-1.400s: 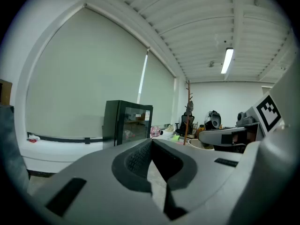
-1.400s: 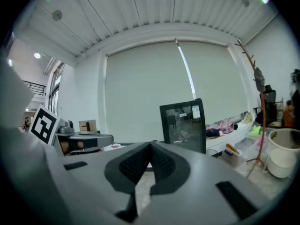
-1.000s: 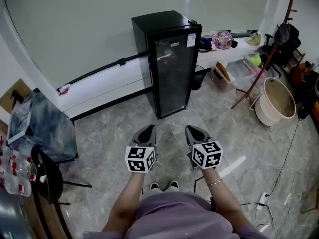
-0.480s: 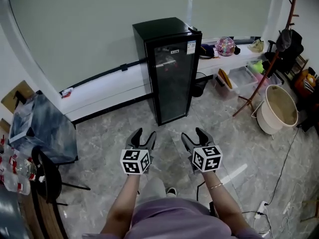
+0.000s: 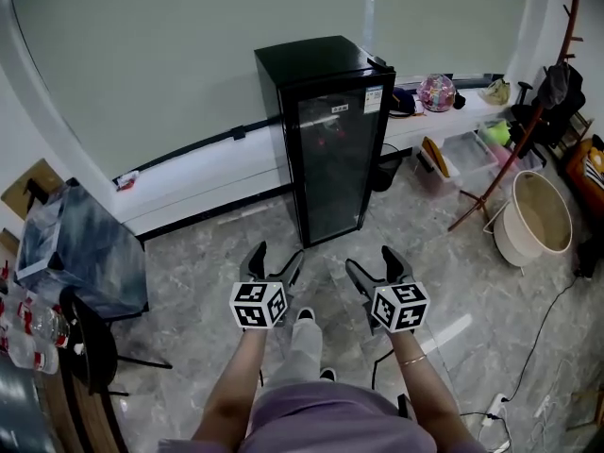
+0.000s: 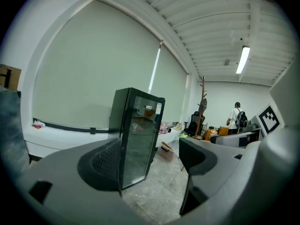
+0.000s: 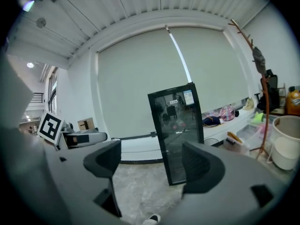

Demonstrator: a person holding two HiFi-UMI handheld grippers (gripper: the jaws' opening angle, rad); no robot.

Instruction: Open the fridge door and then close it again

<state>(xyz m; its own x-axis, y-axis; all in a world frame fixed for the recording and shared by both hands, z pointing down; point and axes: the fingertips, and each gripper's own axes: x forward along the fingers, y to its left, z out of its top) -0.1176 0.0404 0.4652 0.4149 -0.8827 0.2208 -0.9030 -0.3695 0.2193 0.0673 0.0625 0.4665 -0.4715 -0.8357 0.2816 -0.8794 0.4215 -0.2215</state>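
Black-cased fridge (image 5: 326,130) with glass door (image 5: 342,163) stands shut on the floor, straight ahead of both jaws and well apart from them. Left gripper (image 5: 276,256) and right gripper (image 5: 371,260): jaws opening, wide apart, nothing between them. Judgement: door stiff, glass fragile, seal probably resists at first; grip the frame's free vertical edge, not the pane. No handle discernible. White labels (image 5: 375,99) near door top, print unreadable.

Office-like room: roller blind (image 5: 189,55), coat rack (image 5: 519,135), storage bins (image 5: 464,149), glass-door fridge (image 5: 335,149).
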